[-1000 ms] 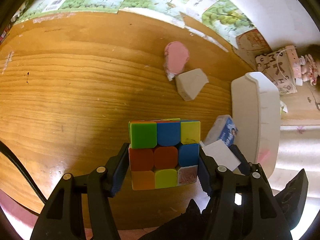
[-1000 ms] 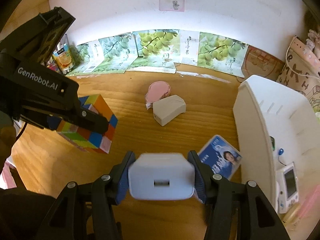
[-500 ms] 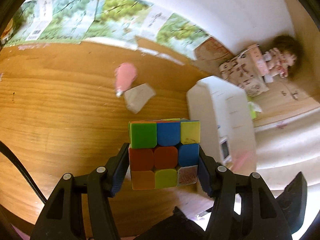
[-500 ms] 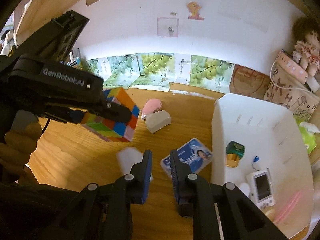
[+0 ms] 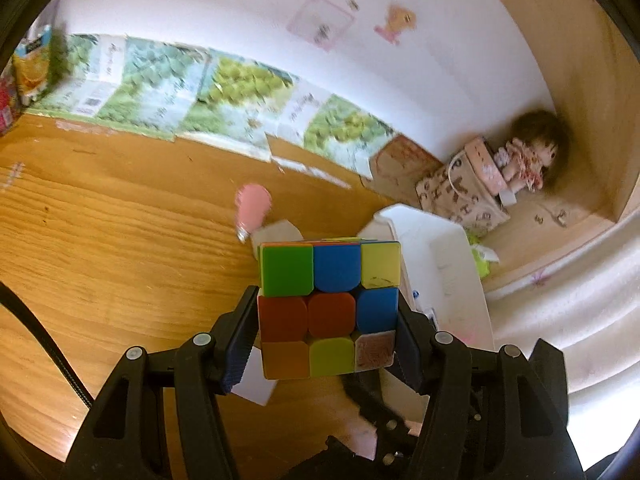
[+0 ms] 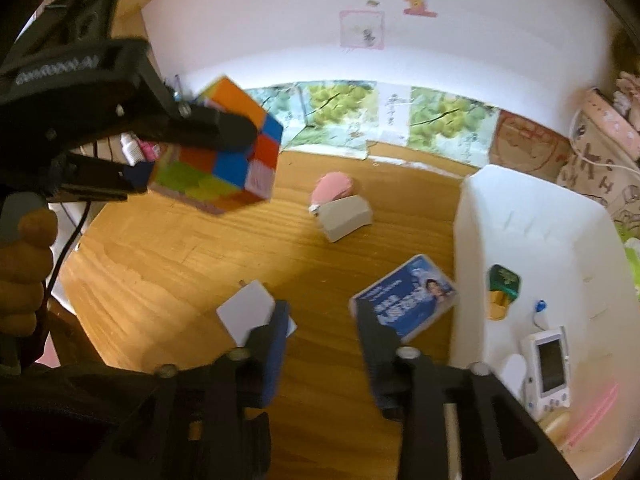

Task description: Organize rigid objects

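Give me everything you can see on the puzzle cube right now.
The puzzle cube is a stickerless plastic three-by-three, scrambled: green, blue, yellow, red and orange tiles, one scuffed pale tile at a lower corner. The left gripper clamps its two opposite sides between blue pads. It hangs tilted, clear of the wooden desk, touching nothing else.

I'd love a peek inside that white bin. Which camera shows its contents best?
The right wrist view: it looks down into the white bin, showing a green-capped item and a small screen device. The left wrist view shows only the bin's rim and wall, partly hidden behind the puzzle cube.
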A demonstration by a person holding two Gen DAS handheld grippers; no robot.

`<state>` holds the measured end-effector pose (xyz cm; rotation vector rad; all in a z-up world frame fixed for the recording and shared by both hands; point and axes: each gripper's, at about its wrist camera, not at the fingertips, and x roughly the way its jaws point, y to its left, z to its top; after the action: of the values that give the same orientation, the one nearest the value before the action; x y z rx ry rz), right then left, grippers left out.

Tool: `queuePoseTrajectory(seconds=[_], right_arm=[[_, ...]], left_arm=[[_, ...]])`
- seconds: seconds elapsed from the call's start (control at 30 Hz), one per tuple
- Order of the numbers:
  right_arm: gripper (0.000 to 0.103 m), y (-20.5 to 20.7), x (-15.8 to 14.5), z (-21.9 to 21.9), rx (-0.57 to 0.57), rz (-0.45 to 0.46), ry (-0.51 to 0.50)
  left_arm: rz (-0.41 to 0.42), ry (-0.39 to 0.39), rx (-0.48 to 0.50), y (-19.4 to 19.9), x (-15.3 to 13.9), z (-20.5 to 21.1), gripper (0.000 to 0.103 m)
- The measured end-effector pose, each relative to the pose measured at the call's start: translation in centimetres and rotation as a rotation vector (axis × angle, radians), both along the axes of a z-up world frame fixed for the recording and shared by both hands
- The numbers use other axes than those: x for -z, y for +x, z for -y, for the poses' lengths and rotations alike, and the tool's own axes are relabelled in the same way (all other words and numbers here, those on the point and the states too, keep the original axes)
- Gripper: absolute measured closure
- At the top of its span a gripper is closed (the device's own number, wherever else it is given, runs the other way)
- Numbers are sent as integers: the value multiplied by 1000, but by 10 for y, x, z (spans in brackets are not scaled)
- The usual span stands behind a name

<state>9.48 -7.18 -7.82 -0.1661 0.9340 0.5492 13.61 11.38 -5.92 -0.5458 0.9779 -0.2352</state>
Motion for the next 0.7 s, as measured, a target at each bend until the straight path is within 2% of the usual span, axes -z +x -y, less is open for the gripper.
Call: queuePoseTrajectory(seconds=[0.07,0.33,0.4,0.53,0.7], right_arm=[[44,3,3,-9,5,-11,-13],[44,17,24,-43,14,-101,-28],[44,20,28,-51,13,-130,-30],[32,28,44,-66,40,-204,-60],[32,39,68,-68,118,-316,-66]], left_arm=[[27,7,-13,-3,-3,-8,38],[131,22,-23,-10,-14,-44,38],[138,28,-15,-9,-15,-50,38],[145,31,5,-5,-13,-61,38],[142,32,48,0,-8,-69,38]])
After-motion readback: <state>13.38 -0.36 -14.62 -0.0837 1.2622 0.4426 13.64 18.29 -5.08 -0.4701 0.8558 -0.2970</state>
